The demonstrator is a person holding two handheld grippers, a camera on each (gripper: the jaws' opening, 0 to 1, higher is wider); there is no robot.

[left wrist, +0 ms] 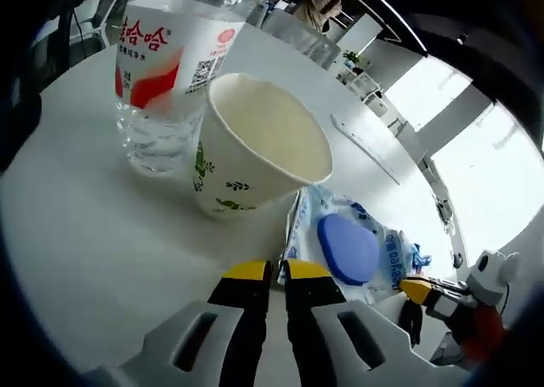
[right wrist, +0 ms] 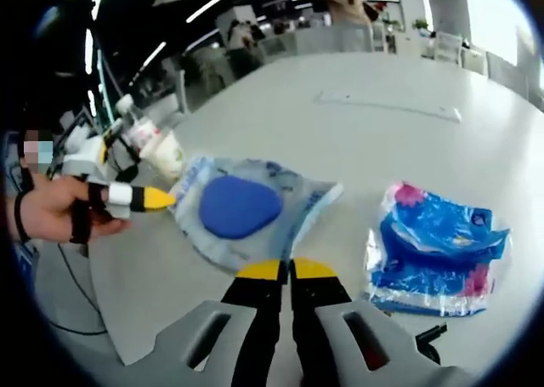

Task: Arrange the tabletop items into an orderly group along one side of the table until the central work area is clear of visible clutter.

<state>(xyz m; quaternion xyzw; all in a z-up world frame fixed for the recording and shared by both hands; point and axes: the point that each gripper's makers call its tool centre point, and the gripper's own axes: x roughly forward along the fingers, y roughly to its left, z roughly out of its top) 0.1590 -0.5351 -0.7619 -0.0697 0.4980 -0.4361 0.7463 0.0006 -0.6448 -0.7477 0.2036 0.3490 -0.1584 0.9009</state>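
Wipes pack with a blue lid lies flat on the white table, just ahead of my right tool, whose jaws are pressed together on nothing. My left tool is likewise closed and empty, near a paper cup and water bottle. I judge the pack soft, light and slippery; I would pinch its crimped edge.

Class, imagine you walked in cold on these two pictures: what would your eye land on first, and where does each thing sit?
In the left gripper view, the white paper cup stands beside the clear water bottle on the white table. The wet-wipe pack with the blue lid lies just ahead of the right gripper, whose jaws are shut. To its right in that view lies a crumpled blue packet.
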